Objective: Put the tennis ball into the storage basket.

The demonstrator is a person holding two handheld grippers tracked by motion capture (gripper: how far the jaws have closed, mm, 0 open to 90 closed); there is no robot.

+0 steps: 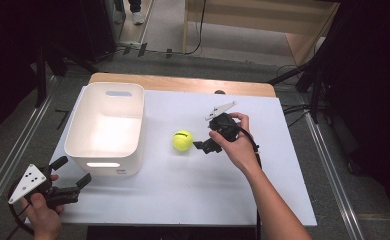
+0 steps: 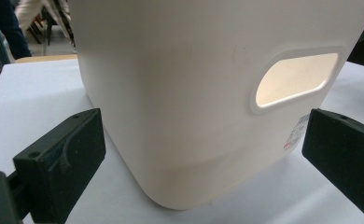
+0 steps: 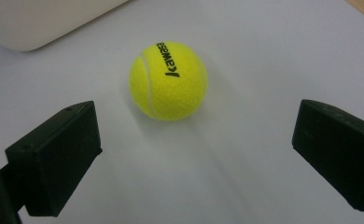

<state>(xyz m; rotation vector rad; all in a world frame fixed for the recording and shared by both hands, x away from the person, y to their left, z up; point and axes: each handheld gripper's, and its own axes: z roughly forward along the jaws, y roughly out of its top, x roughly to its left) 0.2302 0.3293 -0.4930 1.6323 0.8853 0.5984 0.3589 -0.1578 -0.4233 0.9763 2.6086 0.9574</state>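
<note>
A yellow tennis ball (image 1: pixel 182 140) (image 3: pixel 168 80) with black lettering lies on the white tabletop (image 1: pixel 193 185), right of a white plastic bin (image 1: pixel 125 162). My right gripper (image 1: pixel 203 136) (image 3: pixel 194 158) is just right of the ball, open, its jaws wide on either side and short of it. My left gripper (image 1: pixel 73 171) (image 2: pixel 203 158) is open at the table's front left corner, facing the bin's near wall (image 2: pixel 180 93) and its handle slot (image 2: pixel 294 79). Its jaws hold nothing. The bin's inside looks empty in the high view.
A wooden edge (image 1: pixel 183 84) runs along the back of the table. Metal rails (image 1: pixel 13 150) flank the table on the floor, and dark stands and cables stand at both sides. A person's shoe (image 1: pixel 137 18) shows far back.
</note>
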